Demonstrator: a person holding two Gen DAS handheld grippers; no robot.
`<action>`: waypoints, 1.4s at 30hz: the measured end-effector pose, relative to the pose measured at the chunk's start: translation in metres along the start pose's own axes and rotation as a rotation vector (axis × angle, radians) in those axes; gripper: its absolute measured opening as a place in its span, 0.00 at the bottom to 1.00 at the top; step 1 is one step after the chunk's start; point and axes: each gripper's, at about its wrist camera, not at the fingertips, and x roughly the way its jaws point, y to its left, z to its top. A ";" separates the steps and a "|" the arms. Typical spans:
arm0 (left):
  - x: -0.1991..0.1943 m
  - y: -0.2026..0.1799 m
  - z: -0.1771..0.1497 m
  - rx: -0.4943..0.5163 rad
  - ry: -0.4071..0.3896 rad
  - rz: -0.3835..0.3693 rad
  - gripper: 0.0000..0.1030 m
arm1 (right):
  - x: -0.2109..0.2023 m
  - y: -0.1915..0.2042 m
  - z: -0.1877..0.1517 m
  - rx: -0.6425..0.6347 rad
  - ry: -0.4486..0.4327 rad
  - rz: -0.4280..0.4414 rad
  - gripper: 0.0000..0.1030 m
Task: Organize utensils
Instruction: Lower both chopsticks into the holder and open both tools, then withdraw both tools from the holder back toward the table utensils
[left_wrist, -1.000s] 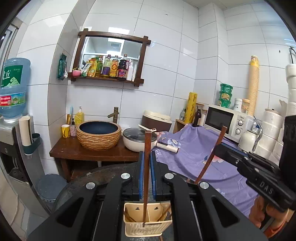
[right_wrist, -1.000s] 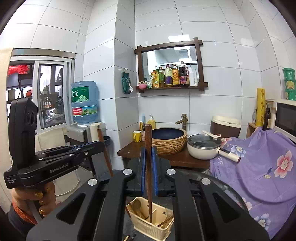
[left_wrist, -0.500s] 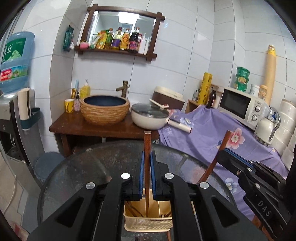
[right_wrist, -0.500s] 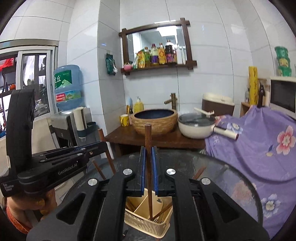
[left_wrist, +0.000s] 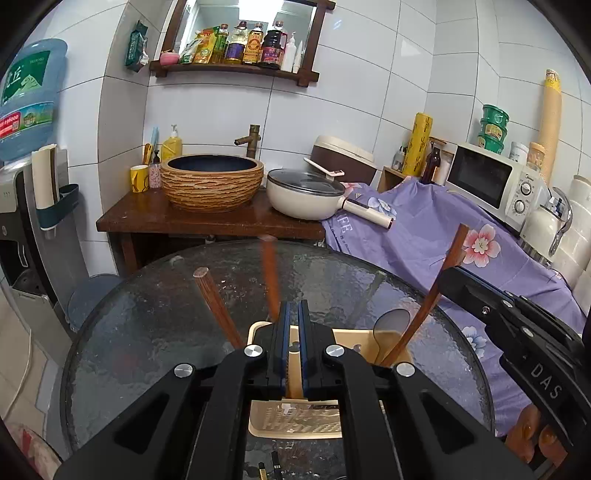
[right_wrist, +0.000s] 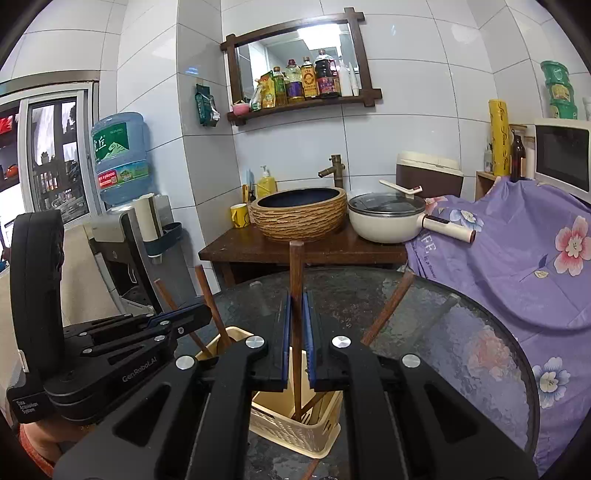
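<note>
A cream utensil basket stands on the round glass table. My left gripper hovers right over it, jaws slightly apart with nothing between them; a blurred brown chopstick is dropping into the basket just left of the fingers. Another chopstick leans in the basket. My right gripper is shut on an upright brown chopstick whose lower end reaches into the basket. In the left wrist view that chopstick slants at the right, beside a spoon.
Behind the table a wooden stand carries a woven basin and a cream pan. A purple floral cloth covers a counter at the right with a microwave. A water dispenser stands left.
Both grippers tilted down and lowered over the basket. My left gripper opened slightly and its chopstick slipped out towards the basket. The right still grips its chopstick.
</note>
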 end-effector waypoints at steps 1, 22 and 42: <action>0.000 0.000 0.000 0.002 0.001 0.000 0.05 | 0.001 0.000 0.000 0.002 0.002 -0.001 0.07; -0.029 0.025 -0.092 -0.008 0.068 0.072 0.67 | -0.040 -0.009 -0.079 -0.014 0.083 -0.064 0.46; -0.008 0.048 -0.187 -0.045 0.315 0.099 0.41 | -0.012 0.008 -0.207 0.065 0.413 -0.069 0.47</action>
